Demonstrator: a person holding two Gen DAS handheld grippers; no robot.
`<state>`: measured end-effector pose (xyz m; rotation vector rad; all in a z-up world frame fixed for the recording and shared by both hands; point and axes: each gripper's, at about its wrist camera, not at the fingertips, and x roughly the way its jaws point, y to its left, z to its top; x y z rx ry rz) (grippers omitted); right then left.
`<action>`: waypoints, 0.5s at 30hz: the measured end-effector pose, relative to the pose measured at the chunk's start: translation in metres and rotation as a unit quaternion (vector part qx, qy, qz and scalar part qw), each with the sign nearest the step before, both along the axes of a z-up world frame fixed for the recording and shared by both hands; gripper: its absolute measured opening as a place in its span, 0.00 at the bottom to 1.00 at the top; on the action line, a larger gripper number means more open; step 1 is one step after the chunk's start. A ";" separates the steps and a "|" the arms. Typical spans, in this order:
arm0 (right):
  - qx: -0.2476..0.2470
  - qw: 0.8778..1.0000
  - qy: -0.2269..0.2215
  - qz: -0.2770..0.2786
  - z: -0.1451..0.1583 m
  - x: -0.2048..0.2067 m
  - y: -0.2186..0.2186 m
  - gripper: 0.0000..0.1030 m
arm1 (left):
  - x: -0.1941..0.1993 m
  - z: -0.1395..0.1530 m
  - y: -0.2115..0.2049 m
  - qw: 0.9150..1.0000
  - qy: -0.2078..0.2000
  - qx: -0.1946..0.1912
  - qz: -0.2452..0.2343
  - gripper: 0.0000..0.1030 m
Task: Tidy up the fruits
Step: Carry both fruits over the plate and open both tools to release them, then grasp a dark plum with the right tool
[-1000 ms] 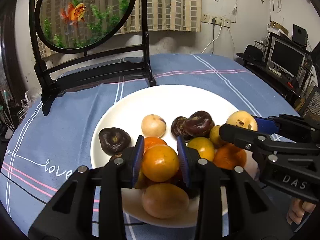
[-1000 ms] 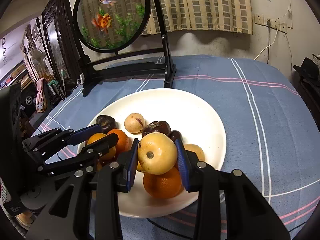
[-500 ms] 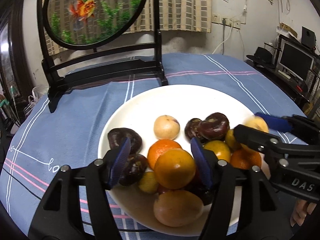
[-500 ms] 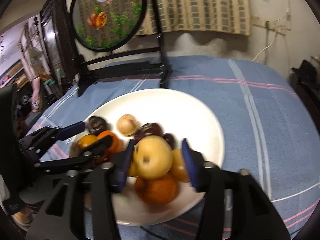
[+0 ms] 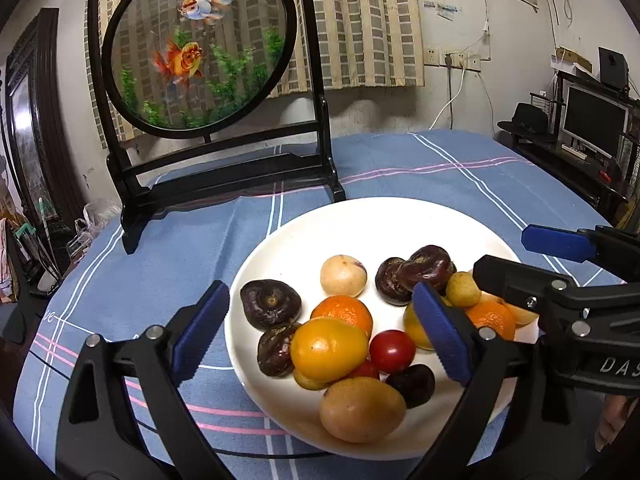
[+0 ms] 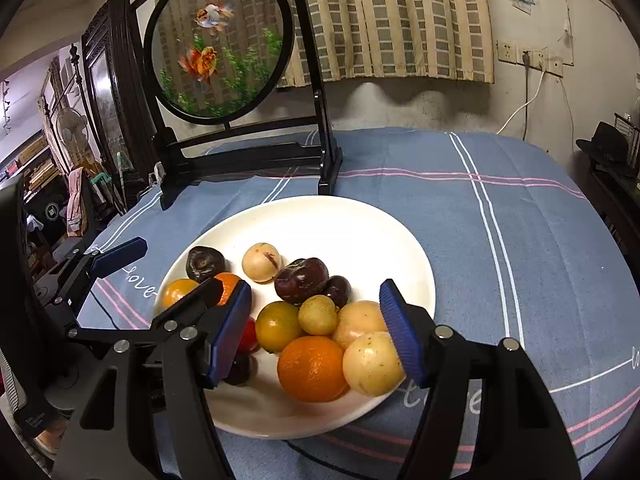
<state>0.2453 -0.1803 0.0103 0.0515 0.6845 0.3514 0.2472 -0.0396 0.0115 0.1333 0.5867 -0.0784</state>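
Left wrist view: we log left gripper point(image 5: 320, 330) and right gripper point(image 6: 316, 330) opening, nothing gripped, over plate point(image 5: 360, 220) of fruit.

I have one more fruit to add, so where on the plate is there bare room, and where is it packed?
The far half of the white plate is bare, between the pale round fruit and the rim nearest the fish screen stand. The near half is packed: the orange and its neighbours touch.

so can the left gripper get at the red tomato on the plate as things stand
Probably yes. The left gripper, jaws opening and holding nothing, hangs right over the red tomato; but the yellow-orange fruit crowds beside it on the plate.
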 end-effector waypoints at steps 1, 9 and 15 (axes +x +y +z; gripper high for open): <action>0.001 1.000 -0.001 0.000 0.001 -0.002 0.000 0.65 | -0.002 0.001 0.001 1.000 0.000 -0.001 0.000 0.93; 0.018 1.000 -0.003 -0.006 0.006 -0.033 -0.010 0.66 | -0.021 0.011 0.011 1.000 -0.004 -0.015 0.007 0.94; 0.027 1.000 0.005 0.003 0.000 -0.073 -0.012 0.66 | -0.047 0.021 0.027 0.999 -0.010 -0.043 0.020 0.95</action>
